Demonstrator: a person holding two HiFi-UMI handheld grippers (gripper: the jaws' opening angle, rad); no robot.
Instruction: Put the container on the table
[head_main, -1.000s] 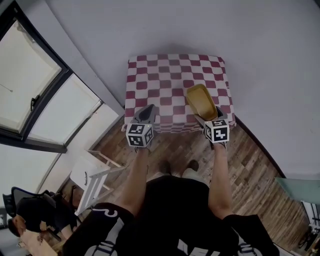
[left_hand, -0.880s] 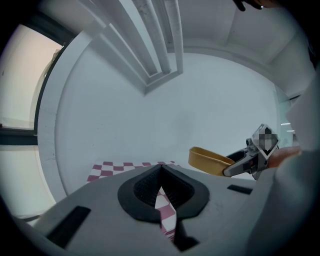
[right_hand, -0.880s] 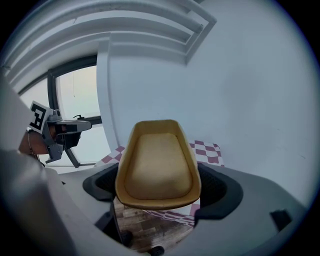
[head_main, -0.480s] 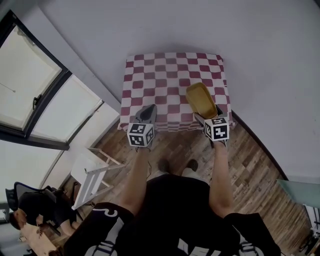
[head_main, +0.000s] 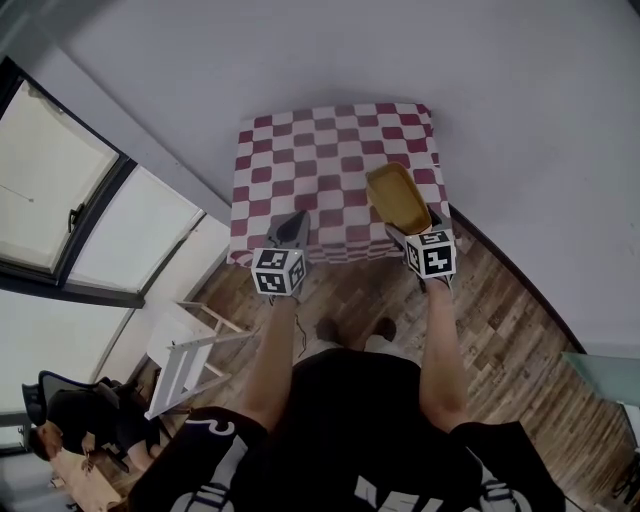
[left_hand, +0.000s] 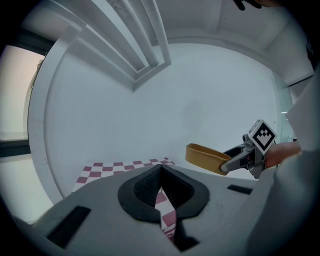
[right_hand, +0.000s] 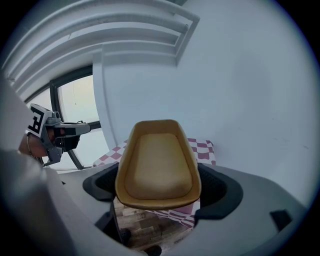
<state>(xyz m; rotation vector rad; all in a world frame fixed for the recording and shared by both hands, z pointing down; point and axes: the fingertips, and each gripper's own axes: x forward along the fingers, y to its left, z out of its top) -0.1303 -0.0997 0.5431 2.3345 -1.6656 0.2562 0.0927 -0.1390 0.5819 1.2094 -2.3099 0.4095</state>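
Where the person's left arm reaches forward, left gripper: jaws together with nothing between them. Its tip is over the table's near left edge, as it was a second ago.
Table: covered in a red-and-white checked cloth and standing against the white wall. It sits slightly further left in the head view than before.
Container: yellow, shallow, with rounded corners and its open side up. It is held in the air over the table's near right part, not set down, and appears closer to the table's right edge than a second ago.
Right gripper: jaws wide apart and clamped on the container's near end, one pad against each side wall. The grip is unchanged.
Wooden floor: shows beneath the container's near end in the right gripper view.
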